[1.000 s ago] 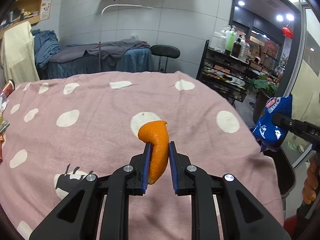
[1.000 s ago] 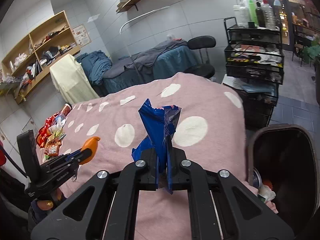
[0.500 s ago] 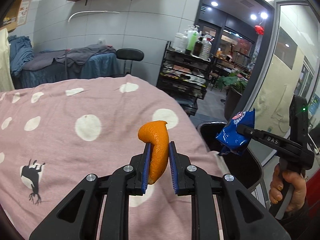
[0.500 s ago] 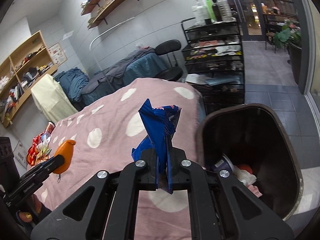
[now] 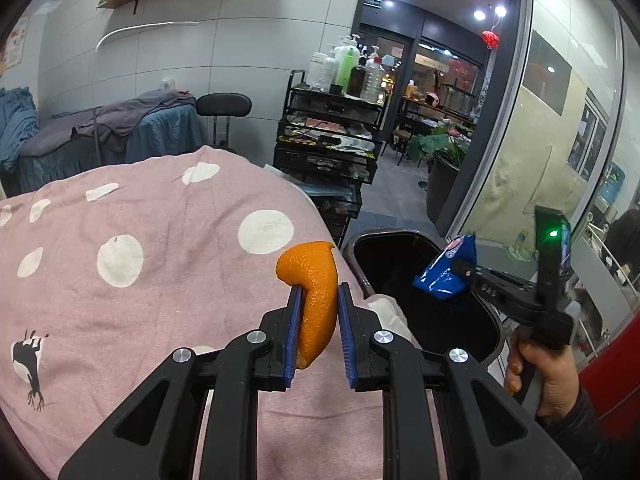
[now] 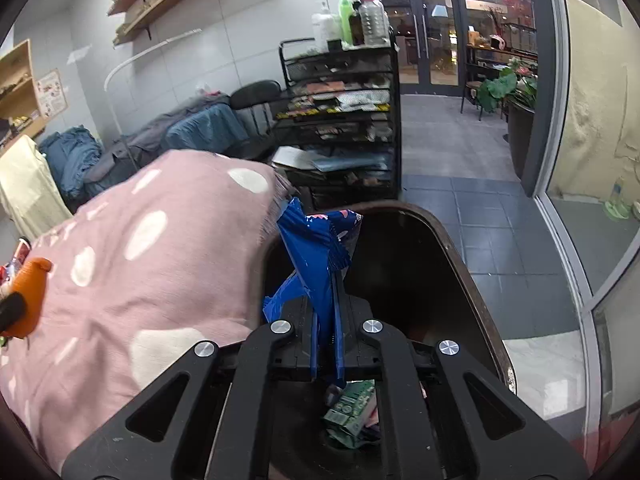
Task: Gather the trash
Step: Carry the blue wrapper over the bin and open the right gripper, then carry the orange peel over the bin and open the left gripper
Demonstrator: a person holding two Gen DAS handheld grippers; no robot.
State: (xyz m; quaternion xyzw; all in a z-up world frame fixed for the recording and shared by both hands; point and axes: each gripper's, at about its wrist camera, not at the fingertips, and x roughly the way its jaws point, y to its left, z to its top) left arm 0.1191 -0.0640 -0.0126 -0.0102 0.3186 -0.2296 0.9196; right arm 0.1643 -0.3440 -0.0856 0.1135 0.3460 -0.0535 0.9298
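Blue snack wrapper (image 6: 316, 256) is hanging pinched in the right gripper (image 6: 326, 344) above the black trash bin (image 6: 472, 288), ready for dropping; beside the bin, the left gripper (image 5: 318, 320) is pinching orange peel (image 5: 316, 292), waiting.

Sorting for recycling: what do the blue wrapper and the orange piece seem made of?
Blue wrapper: thin glossy plastic film, judging by its sharp creases, crimped edge and sheen. Orange piece: apparently citrus peel, matte with a pebbled, pored skin and a curled shape; organic, not recyclable.

pink dotted blanket (image 5: 160, 280), black cart (image 6: 344, 120), bottles (image 5: 348, 68)
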